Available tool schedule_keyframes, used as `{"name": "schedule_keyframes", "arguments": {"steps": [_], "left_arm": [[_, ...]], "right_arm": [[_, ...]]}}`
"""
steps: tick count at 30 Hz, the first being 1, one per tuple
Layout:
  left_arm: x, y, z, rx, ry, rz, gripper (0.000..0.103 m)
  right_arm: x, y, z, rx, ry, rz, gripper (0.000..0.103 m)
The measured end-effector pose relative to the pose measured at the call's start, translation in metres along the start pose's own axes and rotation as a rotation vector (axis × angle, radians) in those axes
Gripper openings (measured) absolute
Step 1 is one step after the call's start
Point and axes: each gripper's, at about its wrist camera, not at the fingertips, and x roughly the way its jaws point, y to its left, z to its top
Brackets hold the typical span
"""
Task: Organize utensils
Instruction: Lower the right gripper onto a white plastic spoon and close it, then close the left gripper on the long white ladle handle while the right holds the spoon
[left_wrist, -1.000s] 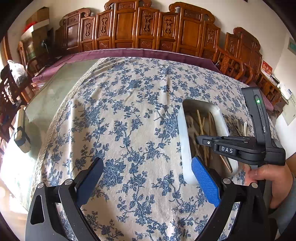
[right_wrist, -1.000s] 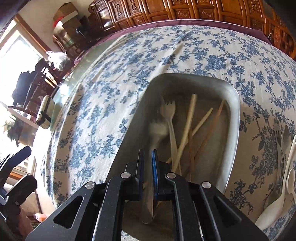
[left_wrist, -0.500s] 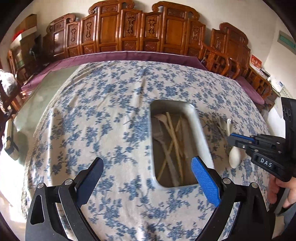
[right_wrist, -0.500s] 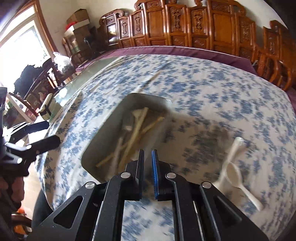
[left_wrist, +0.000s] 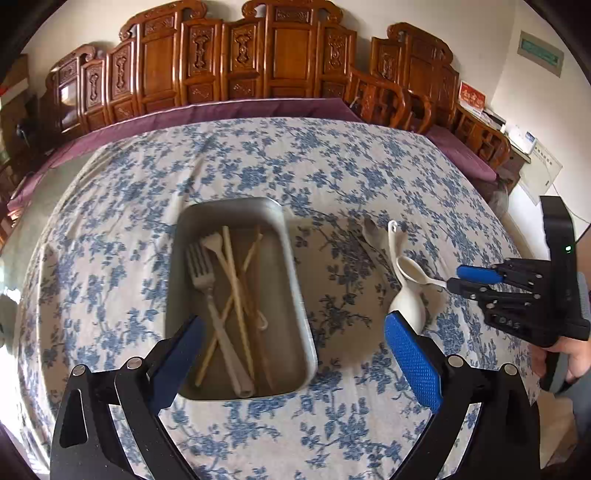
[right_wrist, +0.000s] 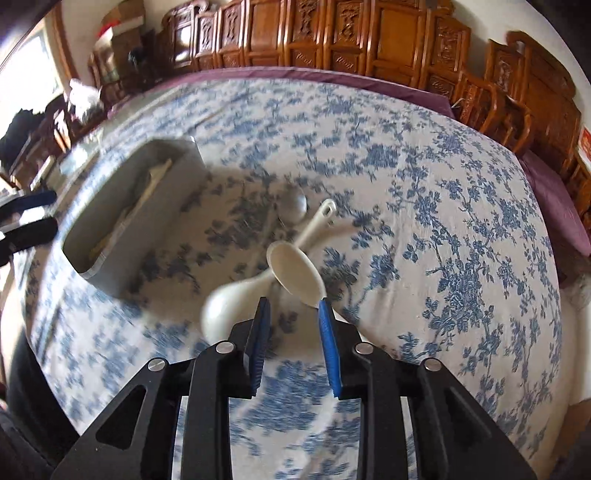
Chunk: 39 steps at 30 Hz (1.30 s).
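this is a home, a dining or sitting room furnished in an old chinese style. a long carved wooden screen (left_wrist: 236, 62) of reddish-brown panels runs along the far wall, and carved wooden chairs (left_wrist: 384, 99) of the same dark wood crowd beside it. a big table wears a blue-flowered tablecloth (left_wrist: 332, 166) over a purple undercloth (left_wrist: 229, 110), the kind laid out for family meals. a metal tray (left_wrist: 291, 266) of forks and chopsticks sits on it, with white plastic spoons (right_wrist: 295, 273) lying nearby. cardboard boxes (right_wrist: 122, 14) are stacked high in one corner, daylight pours from a window (right_wrist: 33, 70), and a red card (left_wrist: 472, 99) leans on a side cabinet.
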Motion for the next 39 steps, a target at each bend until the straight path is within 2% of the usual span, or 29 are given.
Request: {"name": "schedule_keyframes", "arguments": {"steps": [7, 10, 15, 16, 17, 19, 31, 34, 39], "left_arm": [[0.015, -0.024, -0.004, 0.018, 0.042, -0.004, 0.094], [0.020, -0.033, -0.006, 0.032, 0.060, -0.012, 0.094], [0.030, -0.044, -0.007, 0.037, 0.078, -0.011, 0.094], [0.033, -0.046, -0.007, 0.032, 0.081, -0.013, 0.094], [0.037, -0.048, -0.008, 0.028, 0.090, -0.014, 0.094], [0.045, -0.054, -0.008, 0.023, 0.103, -0.024, 0.094], [0.086, -0.090, 0.004, 0.046, 0.134, -0.074, 0.093], [0.096, -0.098, 0.012, 0.036, 0.150, -0.105, 0.083], [0.117, -0.110, 0.020, 0.024, 0.206, -0.081, 0.062]], "right_arm": [[0.038, -0.012, -0.007, -0.118, 0.105, 0.010, 0.029], [0.043, -0.013, -0.005, -0.146, 0.097, 0.007, 0.029], [0.052, -0.021, -0.004, -0.141, 0.112, 0.020, 0.029], [0.052, -0.022, -0.003, -0.135, 0.113, 0.026, 0.026], [0.052, -0.024, -0.004, -0.130, 0.114, 0.031, 0.017], [0.050, -0.027, -0.006, -0.130, 0.116, 0.031, 0.009], [0.025, -0.044, -0.034, -0.051, 0.077, 0.058, 0.008], [0.022, -0.045, -0.035, -0.044, 0.065, 0.062, 0.008], [0.017, -0.047, -0.032, -0.041, 0.046, 0.055, 0.008]]}}
